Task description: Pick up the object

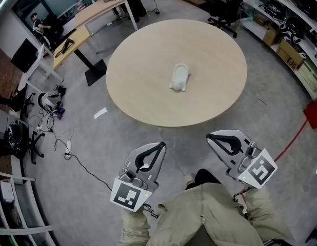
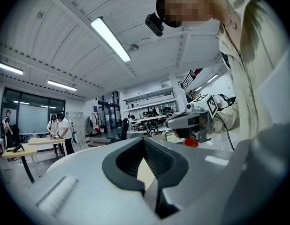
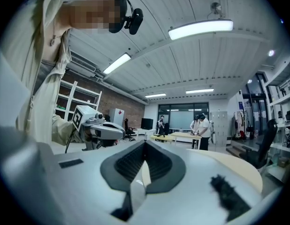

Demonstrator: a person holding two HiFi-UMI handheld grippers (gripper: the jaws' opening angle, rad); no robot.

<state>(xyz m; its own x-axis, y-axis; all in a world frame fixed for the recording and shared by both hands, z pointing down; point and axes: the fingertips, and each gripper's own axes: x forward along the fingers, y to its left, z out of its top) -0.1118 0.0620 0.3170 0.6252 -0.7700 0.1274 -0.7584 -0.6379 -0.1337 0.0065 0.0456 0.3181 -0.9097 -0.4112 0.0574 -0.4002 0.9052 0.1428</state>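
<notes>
A small white object (image 1: 179,78) lies near the middle of a round beige table (image 1: 143,96), the only thing on its top. Both tools hang low over the person's khaki trousers (image 1: 199,214), well short of the table's near edge. The left gripper (image 1: 162,145) and the right gripper (image 1: 209,136) each point toward the table with jaws pressed together and nothing pinched between them; each gripper's own view shows the same. Between them and the object lie a strip of grey floor (image 1: 184,137) and the near half of the tabletop. Around the table are a long rectangular desk (image 1: 92,14) at the upper left, a black office chair (image 1: 228,6) on the far side and shelving (image 1: 292,40) along the right. A white scrap of paper (image 1: 100,113) lies on the floor to the table's left, and a heap of dark gear (image 1: 15,135) sits by the left wall. Count: one object, one round table, two grippers, one desk with two people (image 3: 200,128) standing at it
</notes>
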